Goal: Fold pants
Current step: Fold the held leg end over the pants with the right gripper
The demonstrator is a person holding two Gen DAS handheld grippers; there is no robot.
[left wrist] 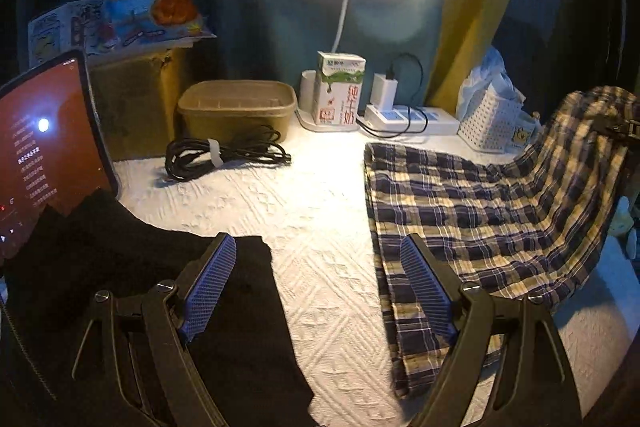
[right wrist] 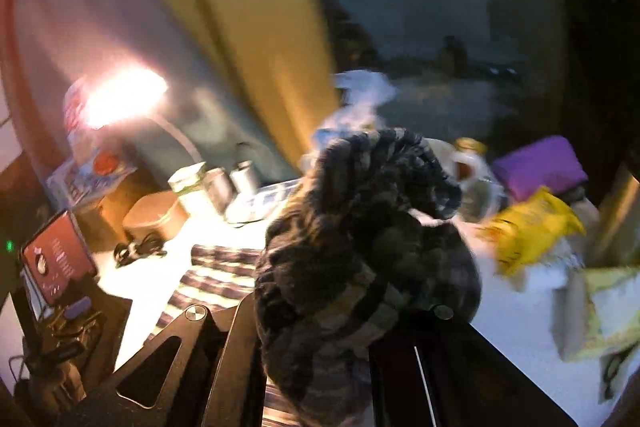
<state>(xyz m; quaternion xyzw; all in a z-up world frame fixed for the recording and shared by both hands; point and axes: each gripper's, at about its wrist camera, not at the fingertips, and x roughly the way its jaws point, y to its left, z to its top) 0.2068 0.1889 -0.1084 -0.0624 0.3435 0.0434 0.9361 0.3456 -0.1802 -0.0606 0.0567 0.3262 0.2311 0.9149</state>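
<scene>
item: plaid pants (left wrist: 480, 203), fold in progress.
- l gripper (left wrist: 320, 291): nearest the lens, jaws spread wide, nothing between them; bare white cloth (left wrist: 304, 227) under the gap. black garment (left wrist: 160, 287) under its l finger, pants' near edge under its r finger.
- pants: lie r of that gap, long axis running near-to-far across the cloth, far end close to the power strip (left wrist: 412, 117) and white basket (left wrist: 492, 119).
- r gripper (right wrist: 356, 307): clenched on a bunched end of the pants, that end lifted off the cloth at far r; blurred.
- judgement: r hand has the cloth; l is nearer the flat edge, needs a short shift r to pin it.
</scene>
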